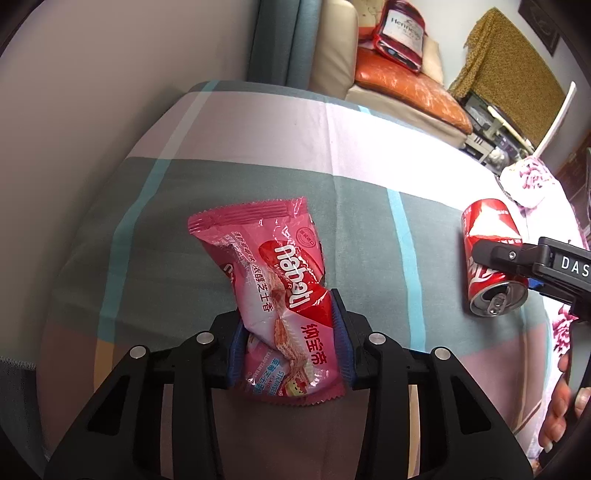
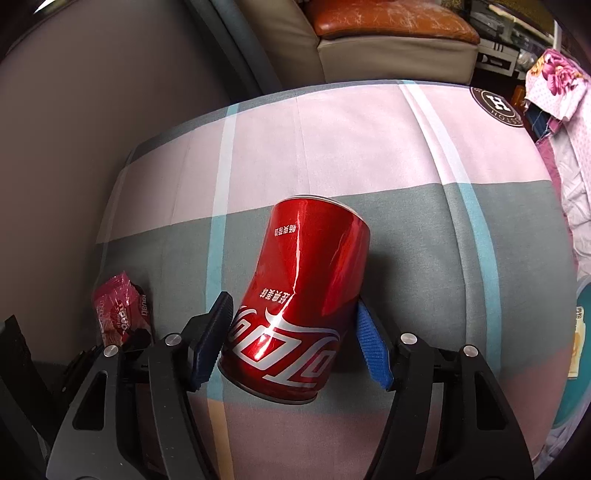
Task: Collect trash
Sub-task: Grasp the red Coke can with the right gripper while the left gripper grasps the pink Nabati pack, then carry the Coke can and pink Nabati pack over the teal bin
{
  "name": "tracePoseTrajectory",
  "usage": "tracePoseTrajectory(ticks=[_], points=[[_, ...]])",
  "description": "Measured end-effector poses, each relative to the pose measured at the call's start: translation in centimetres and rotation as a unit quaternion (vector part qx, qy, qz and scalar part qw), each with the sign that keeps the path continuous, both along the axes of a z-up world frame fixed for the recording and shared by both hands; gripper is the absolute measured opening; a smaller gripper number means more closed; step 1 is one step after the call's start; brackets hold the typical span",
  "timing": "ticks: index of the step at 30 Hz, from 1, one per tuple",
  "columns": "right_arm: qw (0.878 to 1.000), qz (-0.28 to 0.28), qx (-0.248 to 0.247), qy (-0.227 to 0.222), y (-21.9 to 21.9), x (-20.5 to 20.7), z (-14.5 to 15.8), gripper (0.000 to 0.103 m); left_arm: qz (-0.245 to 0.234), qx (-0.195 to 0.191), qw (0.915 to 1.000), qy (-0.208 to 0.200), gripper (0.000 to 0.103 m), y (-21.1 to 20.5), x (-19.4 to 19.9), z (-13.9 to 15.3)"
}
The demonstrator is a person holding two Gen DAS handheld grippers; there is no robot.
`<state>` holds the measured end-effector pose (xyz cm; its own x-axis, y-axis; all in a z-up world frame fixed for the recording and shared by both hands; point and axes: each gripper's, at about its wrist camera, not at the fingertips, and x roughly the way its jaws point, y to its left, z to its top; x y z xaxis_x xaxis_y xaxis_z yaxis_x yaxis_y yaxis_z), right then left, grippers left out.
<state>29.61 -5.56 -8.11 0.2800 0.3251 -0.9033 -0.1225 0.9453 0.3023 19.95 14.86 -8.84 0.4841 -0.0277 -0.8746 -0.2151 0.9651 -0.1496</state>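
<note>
A pink Nabati wafer wrapper (image 1: 273, 258) lies crumpled on the plaid bed cover (image 1: 258, 122). My left gripper (image 1: 288, 332) is shut on its near half, the blue pads squeezing it from both sides. To the right lies a dented red cola can (image 1: 484, 221) on its side, opening toward me, with a finger of the right gripper (image 1: 517, 254) across it. In the right wrist view the can (image 2: 310, 258) sits between the pads of my right gripper (image 2: 291, 306), and both pads touch its sides. The wrapper (image 2: 118, 310) shows at the far left there.
A beige sofa with an orange cushion (image 1: 406, 88) and a red Hennessy bag (image 1: 400, 35) stands beyond the bed. Floral bedding (image 2: 554, 77) is piled at the right edge. A person's hand (image 1: 557, 406) holds the right gripper. A plain wall runs along the left.
</note>
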Motion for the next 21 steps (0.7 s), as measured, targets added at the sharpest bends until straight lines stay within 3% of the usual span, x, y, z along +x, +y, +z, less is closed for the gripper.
tracePoseTrajectory(ticks=[11,21], points=[[0.999,-0.018,0.035,-0.025,-5.2,-5.7,2.7,0.061,-0.058,-0.003,0.9981,-0.021,0.041,-5.3,-1.1,2.3],[0.996,-0.070,0.045,-0.037,-13.1,-10.1,3.2,0.061,-0.123,0.013,0.9920,-0.027,0.041,-13.1,-2.2,3.9]])
